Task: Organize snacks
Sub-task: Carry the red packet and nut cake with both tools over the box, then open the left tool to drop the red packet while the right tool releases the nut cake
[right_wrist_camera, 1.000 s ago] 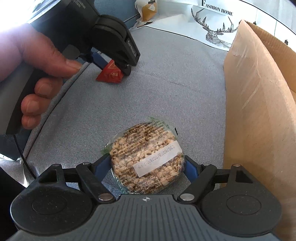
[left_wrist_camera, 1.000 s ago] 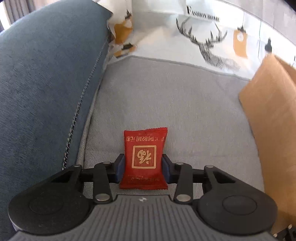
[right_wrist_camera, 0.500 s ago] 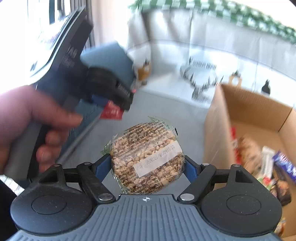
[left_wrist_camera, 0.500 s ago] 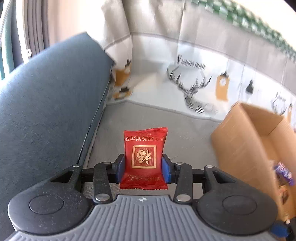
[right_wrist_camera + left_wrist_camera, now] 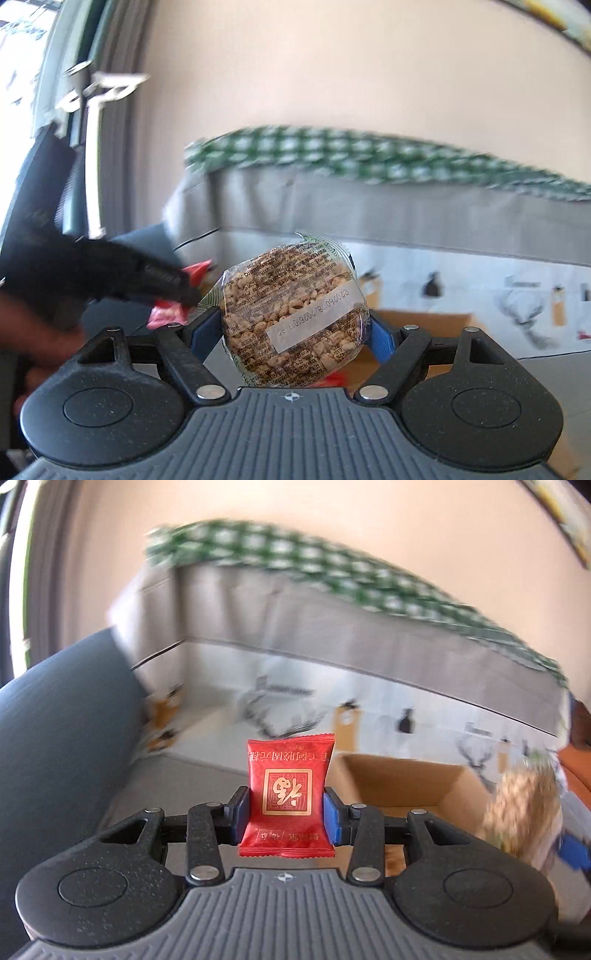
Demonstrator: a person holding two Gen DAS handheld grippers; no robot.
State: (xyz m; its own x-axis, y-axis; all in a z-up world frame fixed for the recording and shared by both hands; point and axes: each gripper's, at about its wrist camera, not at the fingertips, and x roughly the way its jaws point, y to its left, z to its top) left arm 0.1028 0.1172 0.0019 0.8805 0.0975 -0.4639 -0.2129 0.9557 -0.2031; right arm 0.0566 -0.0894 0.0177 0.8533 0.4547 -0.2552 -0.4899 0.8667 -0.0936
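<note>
My left gripper (image 5: 287, 808) is shut on a small red snack packet (image 5: 288, 794) with gold print, held up in the air above the sofa seat. My right gripper (image 5: 293, 328) is shut on a round puffed-grain cake in clear wrap (image 5: 295, 317), also lifted. An open cardboard box (image 5: 399, 782) stands ahead to the right; its rim also shows in the right wrist view (image 5: 417, 317). The grain cake appears blurred at the right of the left wrist view (image 5: 524, 805). The left gripper with the red packet (image 5: 195, 273) shows at the left of the right wrist view.
A dark blue sofa cushion (image 5: 55, 746) lies at the left. A grey and white deer-print cover (image 5: 332, 664) with a green checked cloth (image 5: 332, 568) on top runs behind the box. The grey seat (image 5: 166, 786) lies below.
Both grippers have risen from the seat with their snacks and tilted upward; the view now shows the wall and the box from above its rim. The image is motion-blurred.
</note>
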